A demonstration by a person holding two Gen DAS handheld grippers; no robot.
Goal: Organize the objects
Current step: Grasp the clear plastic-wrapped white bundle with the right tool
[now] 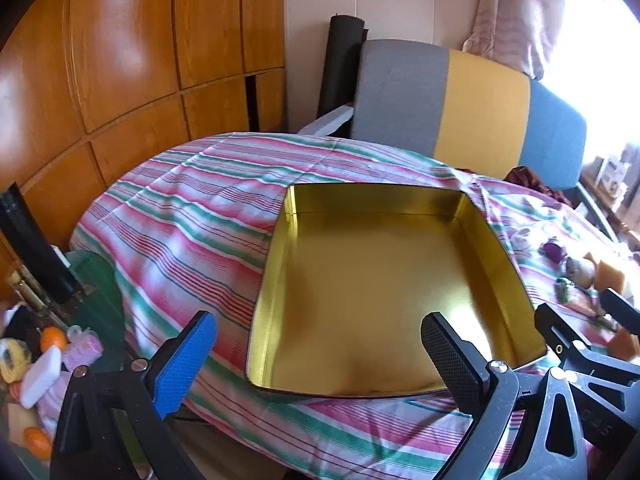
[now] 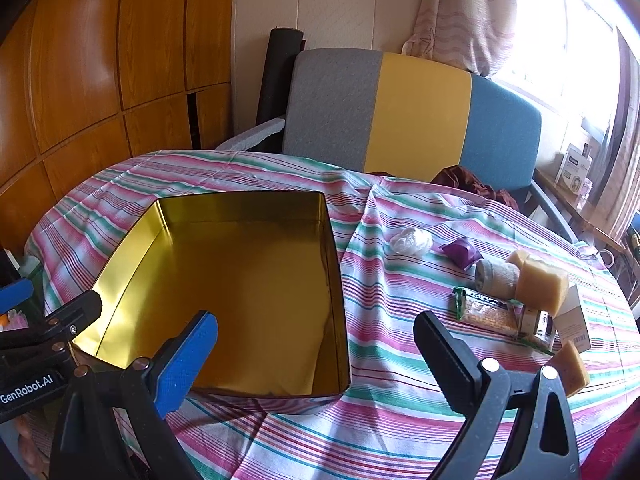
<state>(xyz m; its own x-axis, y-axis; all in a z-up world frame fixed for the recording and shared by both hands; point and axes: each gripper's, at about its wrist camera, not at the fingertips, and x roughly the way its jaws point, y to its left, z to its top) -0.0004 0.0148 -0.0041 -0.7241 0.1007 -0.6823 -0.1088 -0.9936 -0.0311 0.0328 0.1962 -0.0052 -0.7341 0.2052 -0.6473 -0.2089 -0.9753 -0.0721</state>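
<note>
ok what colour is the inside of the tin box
Shiny gold inside the tin box, and empty. The right wrist view shows it best.

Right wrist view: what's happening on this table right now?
A person holds both grippers over the striped tablecloth, jaws wide open, nothing held. The right gripper hangs between the empty gold tin and a cluster of small items: a white wad, a purple packet, yellow sponge blocks and a snack packet. The left gripper hangs over the tin's near edge. Nothing is in the tin yet.

Two hand-held grippers, black frames w/ silver screws.
Each left gripper (image 1: 322, 354) and right gripper (image 2: 316, 354) is fitted w/ one blue textured pad, one black; "GenRobot.AI" is printed on the left unit.
</note>
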